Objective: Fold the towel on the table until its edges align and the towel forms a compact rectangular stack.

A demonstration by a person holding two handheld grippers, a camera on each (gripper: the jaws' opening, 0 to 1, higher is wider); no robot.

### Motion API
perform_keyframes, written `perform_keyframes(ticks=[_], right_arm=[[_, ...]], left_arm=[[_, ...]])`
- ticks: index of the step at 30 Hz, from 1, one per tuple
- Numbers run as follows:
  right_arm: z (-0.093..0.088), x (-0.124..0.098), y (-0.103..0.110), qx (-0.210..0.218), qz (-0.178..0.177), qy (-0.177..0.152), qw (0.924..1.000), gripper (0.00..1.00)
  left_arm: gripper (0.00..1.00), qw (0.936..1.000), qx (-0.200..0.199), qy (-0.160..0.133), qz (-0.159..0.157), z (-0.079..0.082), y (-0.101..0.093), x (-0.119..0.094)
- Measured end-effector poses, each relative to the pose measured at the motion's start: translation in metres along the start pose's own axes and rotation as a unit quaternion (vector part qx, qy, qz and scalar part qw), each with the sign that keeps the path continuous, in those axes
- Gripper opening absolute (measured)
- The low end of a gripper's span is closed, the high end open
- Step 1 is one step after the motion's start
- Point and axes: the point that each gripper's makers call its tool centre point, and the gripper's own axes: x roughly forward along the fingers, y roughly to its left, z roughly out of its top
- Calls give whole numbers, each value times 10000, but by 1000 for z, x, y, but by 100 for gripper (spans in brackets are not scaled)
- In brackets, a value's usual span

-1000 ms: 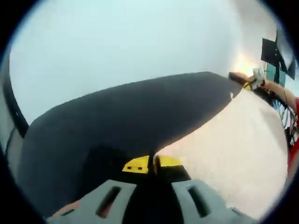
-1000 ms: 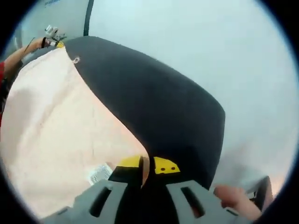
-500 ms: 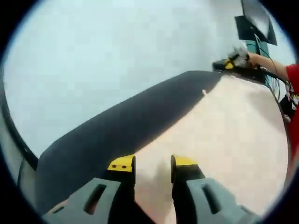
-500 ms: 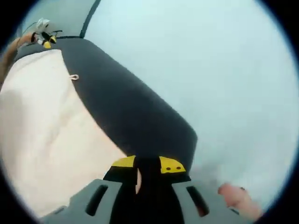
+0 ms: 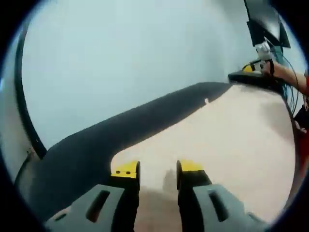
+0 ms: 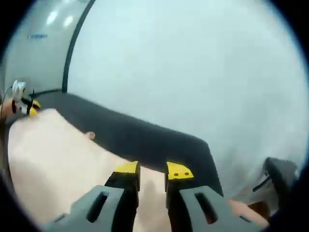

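Note:
A cream towel (image 5: 227,140) lies spread on the dark tabletop (image 5: 120,133), with a small loop tag (image 5: 206,101) at its far edge. My left gripper (image 5: 158,169) hovers just over the towel's near part, open, with only cloth showing in the gap. In the right gripper view the same towel (image 6: 48,154) lies on the dark tabletop (image 6: 154,142), its loop tag (image 6: 90,136) near the edge. My right gripper (image 6: 152,170) is open above the towel's corner and holds nothing. Each gripper appears small at the far end of the other's view: the right gripper (image 5: 251,72) and the left gripper (image 6: 21,104).
A pale wall rises beyond the table's far edge. A dark monitor (image 5: 263,21) stands at the upper right, near a person's arm (image 5: 289,77) in a red sleeve. A hand (image 6: 246,208) and a dark object (image 6: 280,176) sit at the lower right.
Both grippers, shut on the towel's edge a second ago, have opened, the left one first. The towel now rests flat on the table, and both cameras have tilted up.

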Motion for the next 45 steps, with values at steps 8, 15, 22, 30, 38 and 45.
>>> perform_keyframes(ticks=[8, 15, 22, 30, 38, 45], right_arm=[[-65, -42, -11, 926, -278, -122, 9952, 17], [-115, -50, 1, 644, -440, -133, 9969, 17], [-130, -52, 12, 183, -420, 163, 9988, 13], [-94, -101, -10, 1273, -387, 188, 9909, 16], [-71, -158, 21, -2263, 465, 976, 9680, 11], [-119, -198, 32, -3795, 1251, 1317, 9072, 9]], left_arm=[[37, 9961, -737, 27, 491, -30, -24, -22], [43, 9897, -1097, 63, 914, -46, -27, -29], [51, 9852, -1277, 151, 1131, -63, -37, -28], [59, 9924, -622, 420, 974, -45, -24, -59], [39, 9731, 2170, 564, 526, -11, -32, -120], [37, 9596, 2635, 950, 276, -54, -43, -143]])
